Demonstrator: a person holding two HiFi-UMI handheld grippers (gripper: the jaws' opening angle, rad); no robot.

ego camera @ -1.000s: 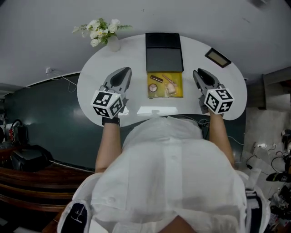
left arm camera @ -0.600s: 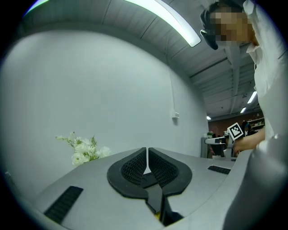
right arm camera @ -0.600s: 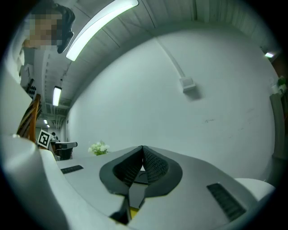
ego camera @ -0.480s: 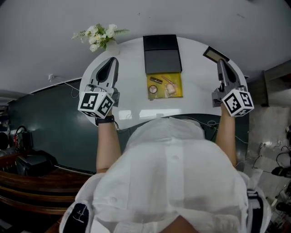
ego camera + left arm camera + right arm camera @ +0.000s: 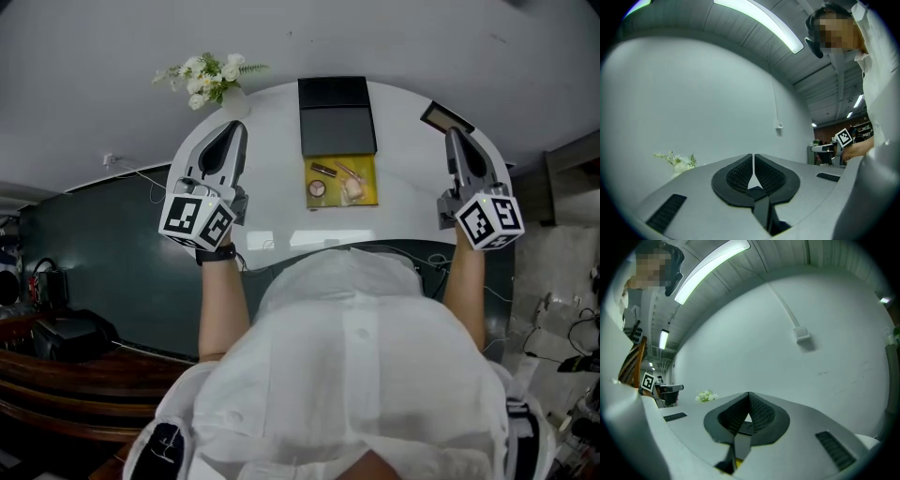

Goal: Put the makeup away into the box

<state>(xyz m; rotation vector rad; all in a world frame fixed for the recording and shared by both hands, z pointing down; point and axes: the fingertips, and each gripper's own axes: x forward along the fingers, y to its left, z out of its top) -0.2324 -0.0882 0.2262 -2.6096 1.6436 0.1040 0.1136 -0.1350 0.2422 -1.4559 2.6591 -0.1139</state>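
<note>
Fig.: my L gripper & R gripper, jaws closed, nothing held. Makeup seems in box; next prob. close lid.

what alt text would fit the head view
A person in white holds the left gripper and right gripper, both shut and empty, above a white table, flanking a yellow tray of makeup beside a black box.

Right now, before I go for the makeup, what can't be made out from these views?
- Head view: the items in the yellow tray are too small to identify.
- Left gripper view, right gripper view: the shut left tool and right tool face the wall; the table is out of frame.
- Head view: the table's near edge is hidden behind the person's shirt.
</note>
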